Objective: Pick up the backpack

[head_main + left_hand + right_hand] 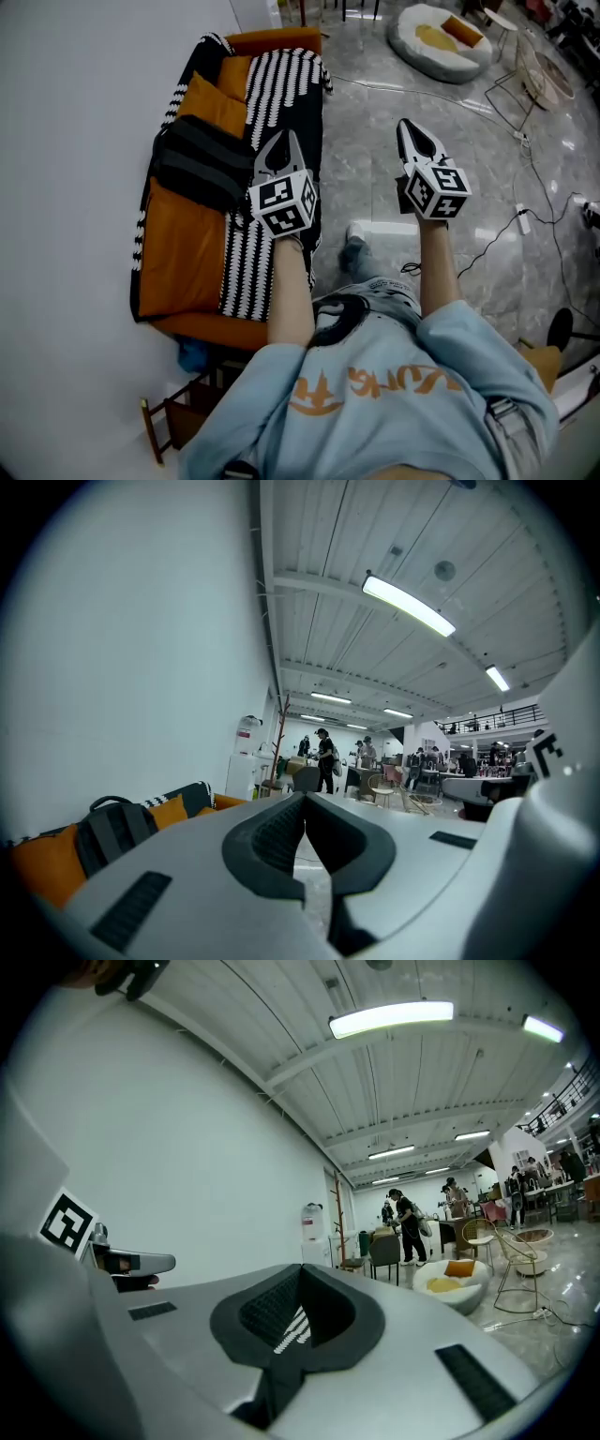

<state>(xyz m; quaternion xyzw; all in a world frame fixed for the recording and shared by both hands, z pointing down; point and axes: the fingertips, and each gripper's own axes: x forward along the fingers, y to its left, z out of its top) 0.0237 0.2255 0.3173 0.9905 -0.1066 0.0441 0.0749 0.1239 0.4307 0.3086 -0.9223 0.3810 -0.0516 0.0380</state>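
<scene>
The dark grey backpack (202,164) lies on an orange sofa (183,253), beside a black-and-white striped blanket (281,103). My left gripper (284,139) is shut and empty, held in the air over the blanket just right of the backpack. In the left gripper view the backpack (112,832) shows low at the left, clear of the closed jaws of the left gripper (305,799). My right gripper (405,124) is shut with nothing in it, out over the floor well to the right of the sofa. Its right gripper (302,1269) view looks level across the room.
A white wall (75,187) runs along the sofa's left. A white round cushion seat (439,37) and a wire chair (534,70) stand on the marble floor at the back right, with cables (520,220) trailing there. People (326,757) stand far off.
</scene>
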